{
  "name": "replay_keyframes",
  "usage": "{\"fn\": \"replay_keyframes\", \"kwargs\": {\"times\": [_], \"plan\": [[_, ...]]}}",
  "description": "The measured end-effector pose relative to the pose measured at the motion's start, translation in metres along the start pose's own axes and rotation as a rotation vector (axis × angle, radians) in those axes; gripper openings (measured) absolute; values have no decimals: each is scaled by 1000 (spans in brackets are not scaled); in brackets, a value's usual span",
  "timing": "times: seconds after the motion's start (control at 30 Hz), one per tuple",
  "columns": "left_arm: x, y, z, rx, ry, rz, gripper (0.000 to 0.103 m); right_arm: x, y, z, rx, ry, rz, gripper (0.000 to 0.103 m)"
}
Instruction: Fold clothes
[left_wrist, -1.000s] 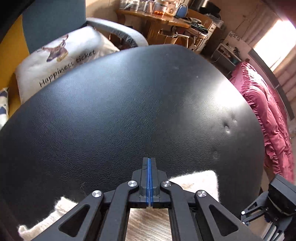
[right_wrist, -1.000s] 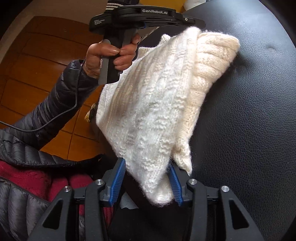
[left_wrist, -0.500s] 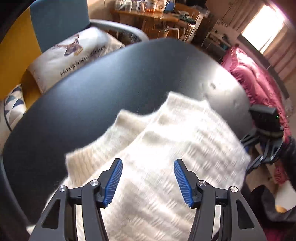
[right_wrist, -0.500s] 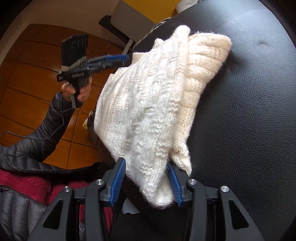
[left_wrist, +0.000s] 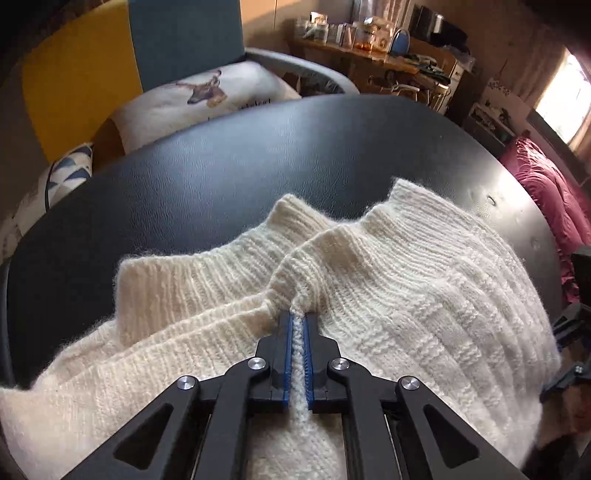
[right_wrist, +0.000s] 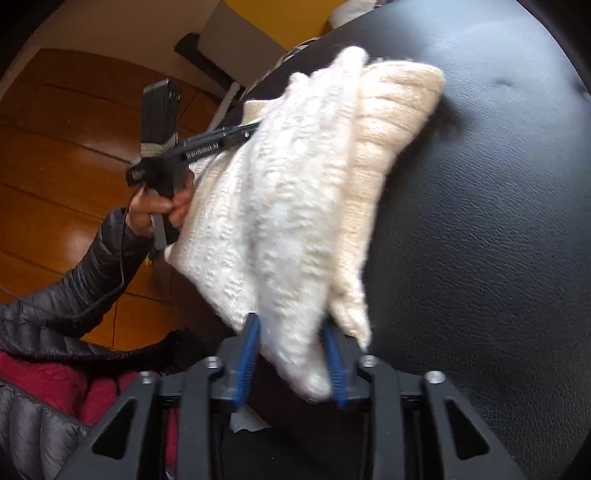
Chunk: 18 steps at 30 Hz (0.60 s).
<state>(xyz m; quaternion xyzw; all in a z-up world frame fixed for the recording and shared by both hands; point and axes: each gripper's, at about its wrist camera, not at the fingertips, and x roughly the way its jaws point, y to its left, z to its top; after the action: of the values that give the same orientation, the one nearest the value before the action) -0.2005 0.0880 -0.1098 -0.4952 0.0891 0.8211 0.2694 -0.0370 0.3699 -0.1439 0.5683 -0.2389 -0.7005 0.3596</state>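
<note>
My left gripper (left_wrist: 297, 325) is clamping down on a ridge of the cream sweater (left_wrist: 406, 288), blue pads nearly together with a thin strip of knit pinched between them. Half a second ago those same pads were spread wide above the fabric, and a second ago they were shut on nothing over bare leather, so I'm reading this as a fresh grab, taken just beside the ribbed cuffs. My right gripper (right_wrist: 291, 354) is still gripping a thick bunched end of the sweater (right_wrist: 295, 192), its pads held well apart by the wad of wool between them, as it has been all along. With both ends now in hand, I'm judging the next fold or lift is ready to go.

Moving outward, the sweater is lying on the black leather surface (left_wrist: 221, 177), near its front edge, already doubled over in layers. It's looking fluffy and chunky: plain ribbing at the two cuff-like ends, a raised block pattern across the body. From the right wrist view, part of it is blurring, and the person's hand (right_wrist: 159, 206) is holding the left tool at the far edge.
</note>
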Motion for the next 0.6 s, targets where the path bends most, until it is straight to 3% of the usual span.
{"fn": "replay_keyframes", "kwargs": {"times": [0.17, 0.27, 0.37, 0.4, 0.47, 0.6], "plan": [[-13, 5, -3, -72, -26, -66, 9, -3, -7, -3, 40, -29, 19, 13], [-48, 23, -3, -170, -83, -130, 19, -9, -8, -5, 71, -36, 14, 18], [-93, 52, -16, -271, -183, -147, 24, -28, 8, -3, 45, -97, -96, 31], [-108, 62, -21, -304, -219, -150, 28, -36, 15, -2, 29, -123, -142, 32], [-128, 78, -38, -348, -262, -126, 31, -45, 35, 4, -13, -184, -196, 34], [-131, 94, -83, -378, -251, -47, 32, -27, 80, 37, -103, -286, -233, 34]]}}
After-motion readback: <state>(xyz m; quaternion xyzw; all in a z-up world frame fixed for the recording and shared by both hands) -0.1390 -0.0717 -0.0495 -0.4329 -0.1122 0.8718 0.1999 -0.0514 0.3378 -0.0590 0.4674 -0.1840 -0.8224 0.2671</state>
